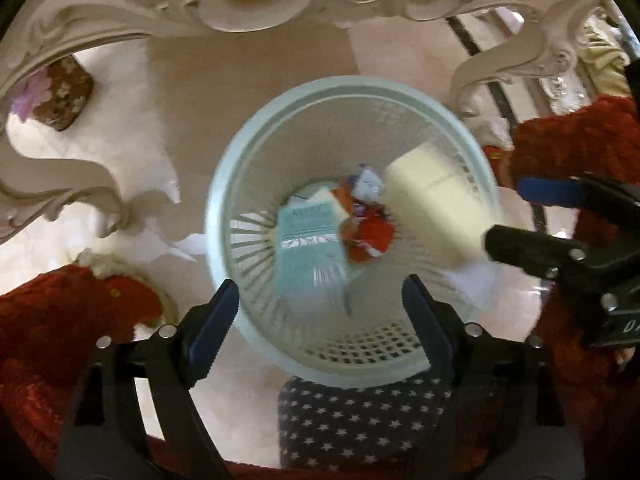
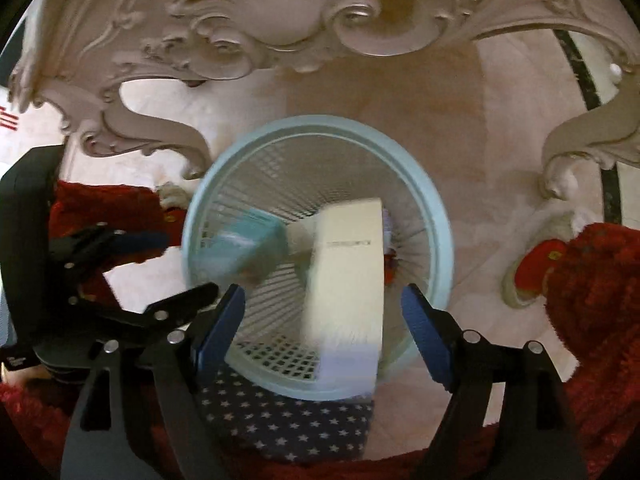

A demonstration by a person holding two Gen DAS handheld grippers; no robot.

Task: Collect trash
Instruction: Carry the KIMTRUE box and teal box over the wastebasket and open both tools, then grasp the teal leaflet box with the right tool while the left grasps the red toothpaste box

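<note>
Two boxes (image 1: 312, 240) inside basket (image 1: 240, 152), table leg (image 1: 480, 80) behind it

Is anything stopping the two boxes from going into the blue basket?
Nothing visible does. The cream box and the teal box are blurred inside the mouth of the basket, with open space below them. Both the left gripper and right gripper are open, pads clear of the boxes.

left hand-held gripper (image 1: 316, 316): jaws apart, downward | right hand-held gripper (image 2: 320, 328): jaws apart, downward
</note>
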